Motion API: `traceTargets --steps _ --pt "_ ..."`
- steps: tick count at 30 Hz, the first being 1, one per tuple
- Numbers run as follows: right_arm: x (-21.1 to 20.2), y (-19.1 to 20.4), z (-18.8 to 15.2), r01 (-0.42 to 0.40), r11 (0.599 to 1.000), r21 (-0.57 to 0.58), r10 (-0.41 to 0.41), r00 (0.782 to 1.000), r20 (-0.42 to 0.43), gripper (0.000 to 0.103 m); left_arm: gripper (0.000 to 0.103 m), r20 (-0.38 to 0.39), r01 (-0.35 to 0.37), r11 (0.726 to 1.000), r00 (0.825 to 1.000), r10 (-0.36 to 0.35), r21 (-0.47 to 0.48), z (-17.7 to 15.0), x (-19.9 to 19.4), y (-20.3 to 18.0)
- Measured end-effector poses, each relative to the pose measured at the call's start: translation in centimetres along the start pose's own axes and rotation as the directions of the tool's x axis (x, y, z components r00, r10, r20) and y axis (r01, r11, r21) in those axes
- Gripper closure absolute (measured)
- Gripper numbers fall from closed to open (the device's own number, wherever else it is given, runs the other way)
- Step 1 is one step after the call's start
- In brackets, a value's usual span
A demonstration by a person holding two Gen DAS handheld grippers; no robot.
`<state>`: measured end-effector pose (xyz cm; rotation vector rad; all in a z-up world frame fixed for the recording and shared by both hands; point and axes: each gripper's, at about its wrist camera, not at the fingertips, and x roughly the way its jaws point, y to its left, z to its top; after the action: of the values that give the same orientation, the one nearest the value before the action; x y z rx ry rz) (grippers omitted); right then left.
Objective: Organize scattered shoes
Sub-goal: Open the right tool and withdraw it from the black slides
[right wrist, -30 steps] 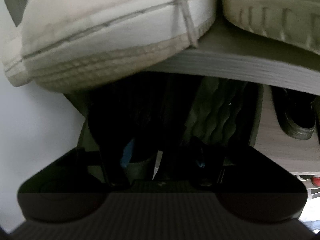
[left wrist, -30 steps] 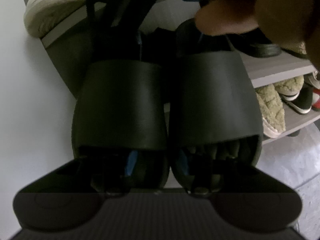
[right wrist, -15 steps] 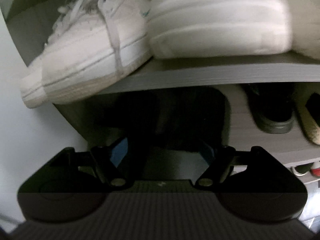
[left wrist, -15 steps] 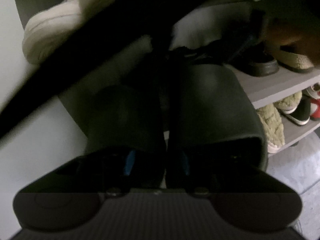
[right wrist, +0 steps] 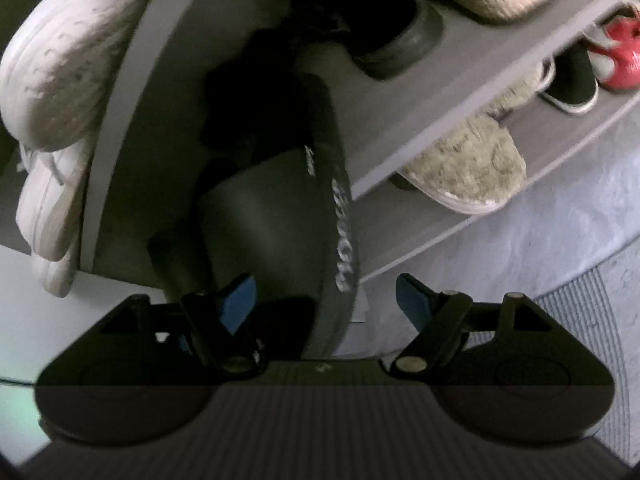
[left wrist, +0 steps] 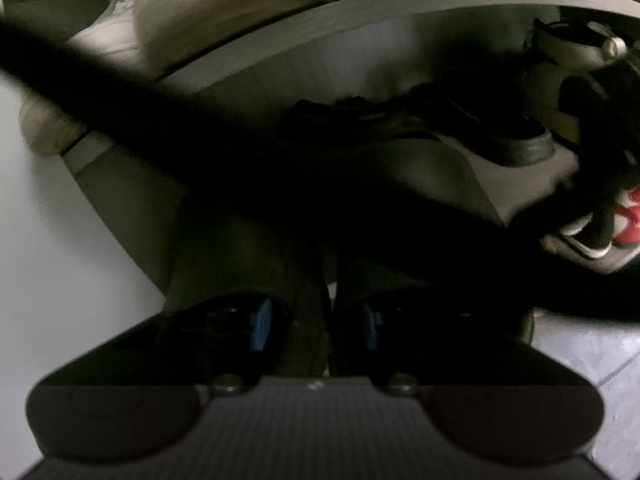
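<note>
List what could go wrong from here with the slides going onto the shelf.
1. Left tool pinches only the inner edges of the slides; they may splay or slip out.
2. Right tool jaws are closing around one slide's sole without touching it; contact could knock the pair askew.
3. Sneakers overhang the shelf just above; a bump might tip them off.

left gripper [left wrist: 322, 320]: black moulded body showing two rounded lobes, ribbed dark grey panel running between them
left gripper pads [left wrist: 262, 326]: blue strips peeking out along the inner faces of the black fingers
left gripper screws: two round metal heads sitting at the finger pivots
right gripper [right wrist: 325, 300]: matching black two-lobed body, ribbed grey centre panel
right gripper fingers [right wrist: 406, 298]: black angled links wearing blue pads, silver pivot screws glinting at their bases
</note>
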<state>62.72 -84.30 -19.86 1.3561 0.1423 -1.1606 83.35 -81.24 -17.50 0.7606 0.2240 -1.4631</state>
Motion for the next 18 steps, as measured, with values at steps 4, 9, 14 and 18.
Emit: traceTargets --steps 4,9,14,18 --pt "-3.0 1.5 -3.3 0.038 0.999 0.005 -0.038 0.999 0.006 0.029 0.056 -0.029 0.003 1.000 1.000 -0.004 -0.027 0.9 0.9 0.6" --pt "-4.7 0.4 -6.2 0.115 0.991 0.065 -0.115 0.993 0.000 0.028 0.055 -0.024 0.008 1.000 1.000 -0.009 -0.026 2.2 2.4 1.0" --pt "-7.1 -1.4 -6.4 0.140 0.984 0.115 -0.142 0.990 0.018 0.028 0.052 -0.030 0.003 0.998 1.000 -0.005 -0.062 3.2 4.8 1.4" --pt "-10.8 -2.9 -7.9 0.122 0.981 0.150 -0.130 0.990 0.045 0.028 0.050 -0.003 -0.007 0.999 1.000 0.007 -0.035 3.5 6.7 0.4"
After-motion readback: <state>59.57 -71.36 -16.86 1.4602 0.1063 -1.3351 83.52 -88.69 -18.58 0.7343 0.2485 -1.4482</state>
